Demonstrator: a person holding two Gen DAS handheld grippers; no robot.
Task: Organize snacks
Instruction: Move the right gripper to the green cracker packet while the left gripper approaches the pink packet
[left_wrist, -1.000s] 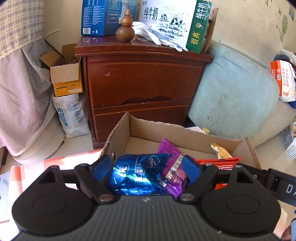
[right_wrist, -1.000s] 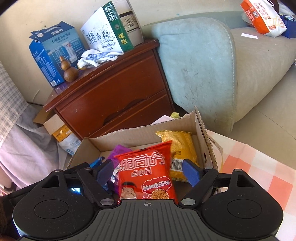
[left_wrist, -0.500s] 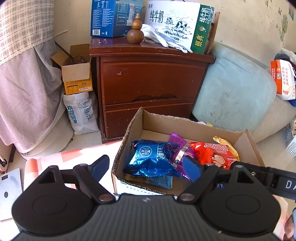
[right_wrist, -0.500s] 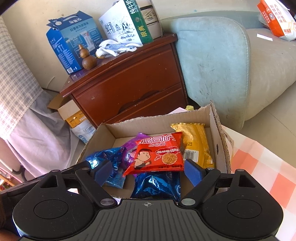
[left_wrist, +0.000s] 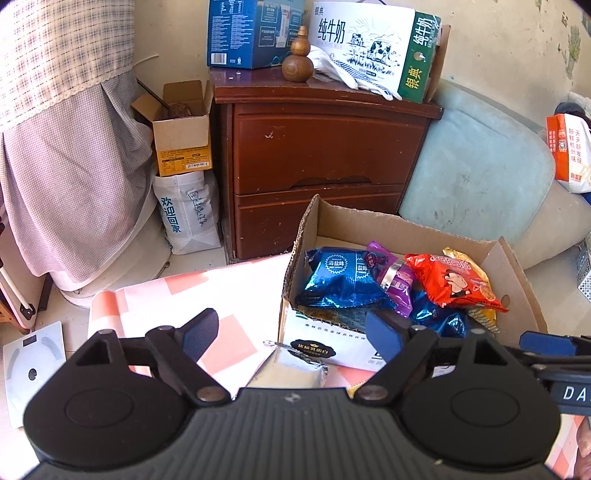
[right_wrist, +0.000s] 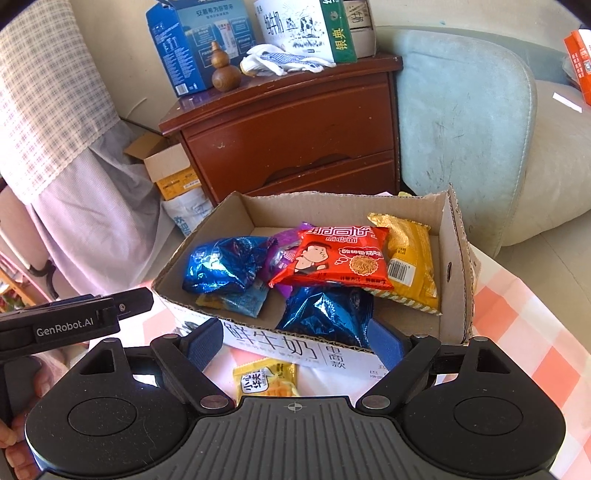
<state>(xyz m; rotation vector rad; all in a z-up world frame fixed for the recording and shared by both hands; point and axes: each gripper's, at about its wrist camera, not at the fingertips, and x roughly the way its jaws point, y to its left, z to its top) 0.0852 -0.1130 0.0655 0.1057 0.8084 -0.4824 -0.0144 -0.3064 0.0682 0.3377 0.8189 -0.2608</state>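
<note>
- Two pairs of tongs hang side by side over a tabletop (left_wrist: 221, 343) spread with a pink-and-white checked cloth. The left tongs (left_wrist: 291, 336) gape wide with nothing between the blue pads, and the right tongs (right_wrist: 295, 341) are just as wide and just as empty.
- Straight ahead of both sits a shallow brown cardboard box (right_wrist: 456, 266) with printed white sides, its near wall close in front of the fingertips.
- In the box, ahead of the right tongs, a red noodle-snack packet (right_wrist: 340, 258) lies on top of the heap, overlapping a yellow foil packet (right_wrist: 410, 258) to its right and a purple wrapper (right_wrist: 280, 254) to its left.
- A shiny blue foil bag (right_wrist: 225, 266) lies further left; a second crumpled blue foil bag (right_wrist: 325, 314) rests against the near wall, just beyond the right tongs' right pad.
- Below the right tongs, outside the box, a small yellow snack packet (right_wrist: 266, 382) lies on the cloth.
- Under the left tongs a silvery foil packet (left_wrist: 291, 369) lies against the box's near wall.
- Beyond the box stand a dark red wooden nightstand (left_wrist: 325, 166) and a pale green cushion (left_wrist: 476, 177).
</note>
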